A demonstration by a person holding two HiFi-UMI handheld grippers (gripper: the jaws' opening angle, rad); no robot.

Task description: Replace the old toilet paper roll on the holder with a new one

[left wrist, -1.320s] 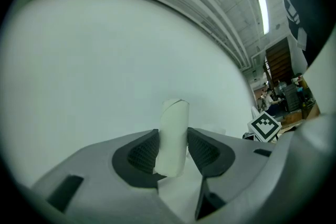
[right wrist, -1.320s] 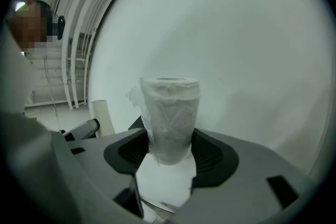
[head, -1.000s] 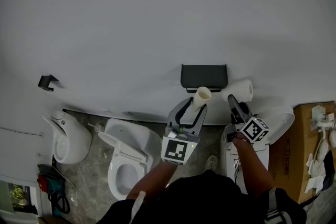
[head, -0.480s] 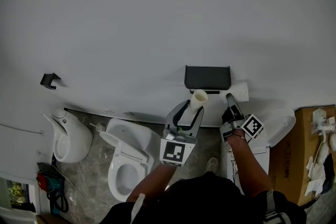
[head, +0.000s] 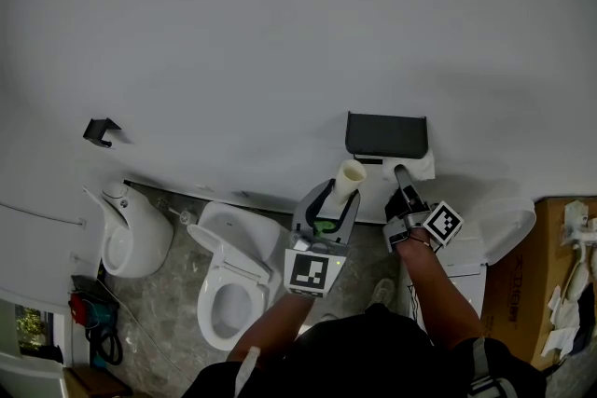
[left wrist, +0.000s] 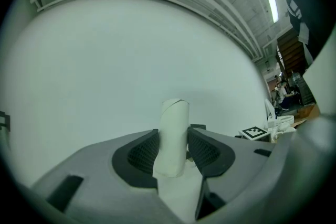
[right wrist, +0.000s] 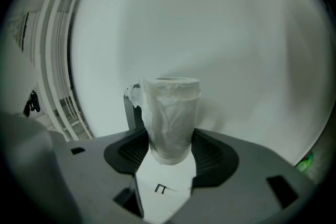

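Observation:
The black holder [head: 387,135] is fixed to the white wall. My left gripper [head: 338,198] is shut on the empty cardboard tube [head: 351,176], which stands below and left of the holder. In the left gripper view the tube [left wrist: 173,136] sits upright between the pads, gripper [left wrist: 173,152]. My right gripper [head: 407,186] is shut on the new white toilet paper roll [head: 418,166], held right under the holder's right end. In the right gripper view the roll [right wrist: 170,115] is clamped by the gripper [right wrist: 170,153], with the dark holder [right wrist: 129,108] just behind it.
A white toilet [head: 230,280] with its seat down stands below left. A white urinal [head: 131,233] and a black wall hook [head: 101,130] are further left. A white cistern lid [head: 506,221] and a cardboard box [head: 560,275] are on the right.
The right gripper has carried the new roll leftward, from beside the holder to just under its right end, and rolled. The left gripper with the tube has drawn away to the holder's lower left.

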